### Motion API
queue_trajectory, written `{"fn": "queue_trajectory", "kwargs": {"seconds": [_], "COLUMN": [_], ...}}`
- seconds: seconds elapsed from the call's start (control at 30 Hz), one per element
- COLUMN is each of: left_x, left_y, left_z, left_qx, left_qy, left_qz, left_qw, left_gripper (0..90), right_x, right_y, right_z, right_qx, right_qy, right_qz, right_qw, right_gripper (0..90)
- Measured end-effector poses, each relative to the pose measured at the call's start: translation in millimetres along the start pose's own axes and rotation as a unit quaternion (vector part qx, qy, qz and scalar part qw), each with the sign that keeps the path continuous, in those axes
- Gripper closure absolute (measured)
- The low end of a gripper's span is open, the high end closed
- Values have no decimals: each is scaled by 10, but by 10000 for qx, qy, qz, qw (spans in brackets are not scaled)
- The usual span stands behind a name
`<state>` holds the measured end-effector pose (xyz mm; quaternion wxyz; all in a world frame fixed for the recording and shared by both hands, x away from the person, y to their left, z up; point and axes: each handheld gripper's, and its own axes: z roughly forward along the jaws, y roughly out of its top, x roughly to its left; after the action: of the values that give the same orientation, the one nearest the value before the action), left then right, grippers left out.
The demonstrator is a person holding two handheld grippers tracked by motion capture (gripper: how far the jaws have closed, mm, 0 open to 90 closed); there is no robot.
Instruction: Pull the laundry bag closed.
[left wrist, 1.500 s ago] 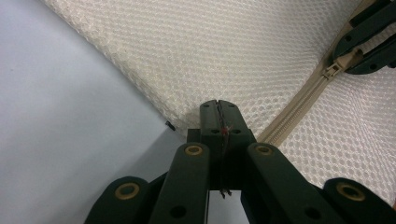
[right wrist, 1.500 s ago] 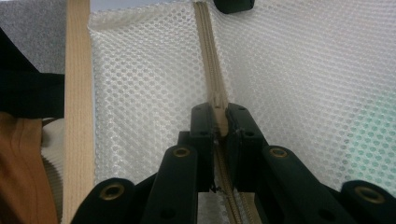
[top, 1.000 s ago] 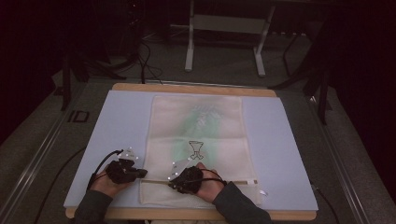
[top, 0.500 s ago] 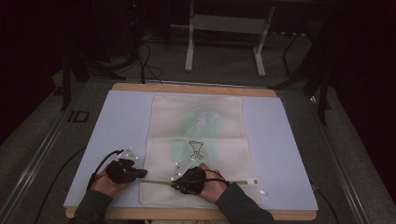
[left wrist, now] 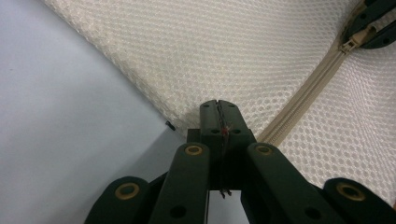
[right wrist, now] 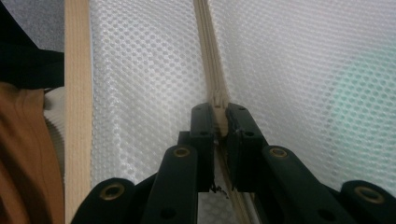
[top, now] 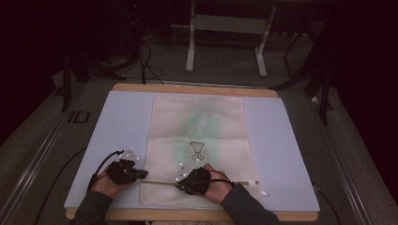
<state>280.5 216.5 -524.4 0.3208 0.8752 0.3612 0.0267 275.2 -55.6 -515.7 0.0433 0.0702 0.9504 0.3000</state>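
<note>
A cream mesh bag [top: 197,136] with a green print inside lies flat on the pale blue mat [top: 117,126]. Its zipper [top: 234,182] runs along the near edge. My left gripper [top: 140,174] is shut on the bag's left corner by the zipper's end, and the mesh [left wrist: 196,56] spreads out beyond the jaws. My right gripper [top: 180,182] is shut on the zipper pull [right wrist: 219,122], with the zipper tape [right wrist: 208,56] running straight ahead. The left gripper view has that pull [left wrist: 348,45] at top right, held in the right gripper [left wrist: 369,23].
The mat covers a wooden table whose edge [right wrist: 77,93] lies just left of the bag in the right gripper view. A person's brown garment [right wrist: 21,154] is beside that edge. Metal stand legs [top: 225,42] and cables lie on the floor beyond the table.
The right forearm has shifted slightly to the right. Both grippers stay in place on the bag's near edge.
</note>
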Motion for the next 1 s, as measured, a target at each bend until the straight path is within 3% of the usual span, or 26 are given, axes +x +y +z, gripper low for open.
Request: {"fn": "queue_trajectory", "kwargs": {"seconds": [1.0], "left_x": [1], "left_y": [0], "left_z": [0], "left_qx": [4], "left_qy": [0], "left_qz": [9], "left_qw": [10000], "left_gripper": [900], "right_x": [-11], "right_y": [-132], "right_z": [-111], "right_qx": [90], "right_qy": [-95], "right_qz": [46], "right_qw": [9999], "right_gripper": [824]}}
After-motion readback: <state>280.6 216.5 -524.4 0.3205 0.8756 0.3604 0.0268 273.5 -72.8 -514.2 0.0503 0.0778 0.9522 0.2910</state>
